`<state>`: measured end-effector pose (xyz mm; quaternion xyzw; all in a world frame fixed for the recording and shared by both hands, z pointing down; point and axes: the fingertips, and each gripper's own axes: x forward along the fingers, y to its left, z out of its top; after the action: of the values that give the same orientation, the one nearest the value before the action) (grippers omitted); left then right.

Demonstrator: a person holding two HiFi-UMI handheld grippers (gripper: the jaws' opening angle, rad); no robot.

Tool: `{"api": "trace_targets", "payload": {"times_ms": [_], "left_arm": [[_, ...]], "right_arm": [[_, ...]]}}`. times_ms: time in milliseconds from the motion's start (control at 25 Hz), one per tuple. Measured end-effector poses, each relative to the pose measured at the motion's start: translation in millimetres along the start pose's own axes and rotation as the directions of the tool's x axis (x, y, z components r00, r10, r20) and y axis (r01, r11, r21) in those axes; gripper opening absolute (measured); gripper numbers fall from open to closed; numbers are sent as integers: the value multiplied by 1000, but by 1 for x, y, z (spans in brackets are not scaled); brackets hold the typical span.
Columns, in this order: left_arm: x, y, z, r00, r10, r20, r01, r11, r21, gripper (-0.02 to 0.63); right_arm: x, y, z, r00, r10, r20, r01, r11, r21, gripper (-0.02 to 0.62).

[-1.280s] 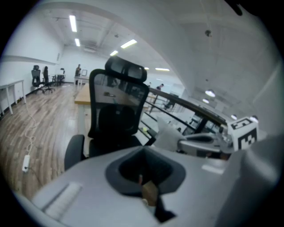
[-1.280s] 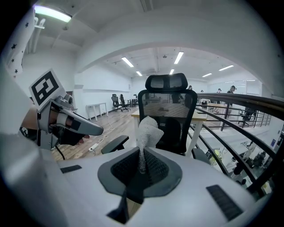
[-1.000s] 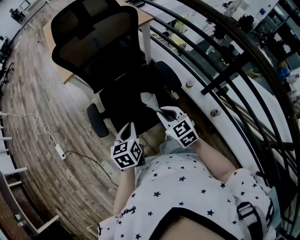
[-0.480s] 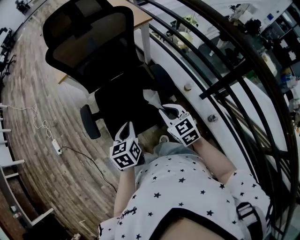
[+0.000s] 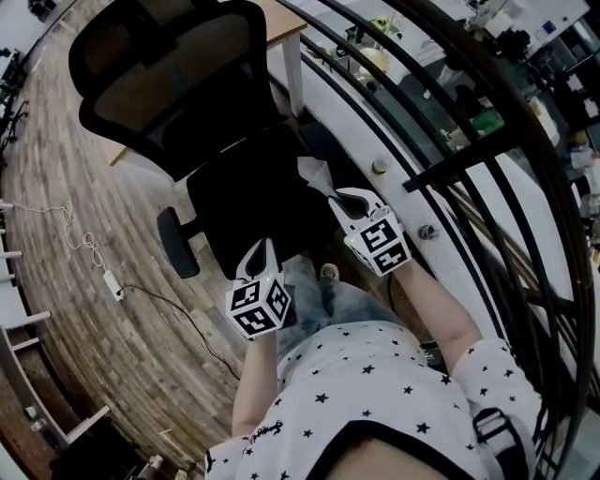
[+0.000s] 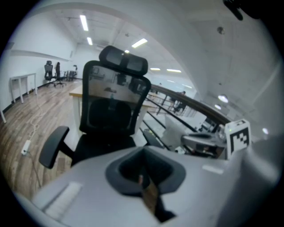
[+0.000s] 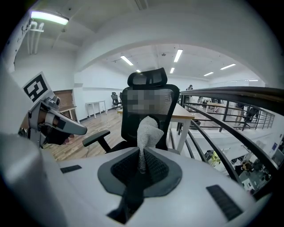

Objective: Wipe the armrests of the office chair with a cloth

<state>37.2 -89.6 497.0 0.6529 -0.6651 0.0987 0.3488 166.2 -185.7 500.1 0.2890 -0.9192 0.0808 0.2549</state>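
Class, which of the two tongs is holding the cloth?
The right tongs, on the railing side: a pale cloth sticks up, pinched between them. The left tongs are shut on nothing.

chair ahead of me, railing on my right
my left gripper and right gripper sit side by side before the office chair. the cloth in my right jaws is over the seat, near the right armrest; the left armrest is well apart. a desk stands behind the backrest, the railing to the right.
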Motion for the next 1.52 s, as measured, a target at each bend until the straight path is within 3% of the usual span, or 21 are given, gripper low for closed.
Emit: {"api": "trace_targets", "payload": {"times_ms": [200,760,1520], "left_arm": [[19,6,6,1000,-6,-5,6,1000,-1,6],[65,16,20,996,-38,-83,38,999,0,6],[120,39,29,983,-55,-176,55,998,-4,6]], "right_arm": [[20,-26,4,999,-33,0,33,999,-36,35],[87,-92,2,989,-97,-108,85,989,-118,35],[189,-173,-16,954,-173,-244,114,965,-238,35]]}}
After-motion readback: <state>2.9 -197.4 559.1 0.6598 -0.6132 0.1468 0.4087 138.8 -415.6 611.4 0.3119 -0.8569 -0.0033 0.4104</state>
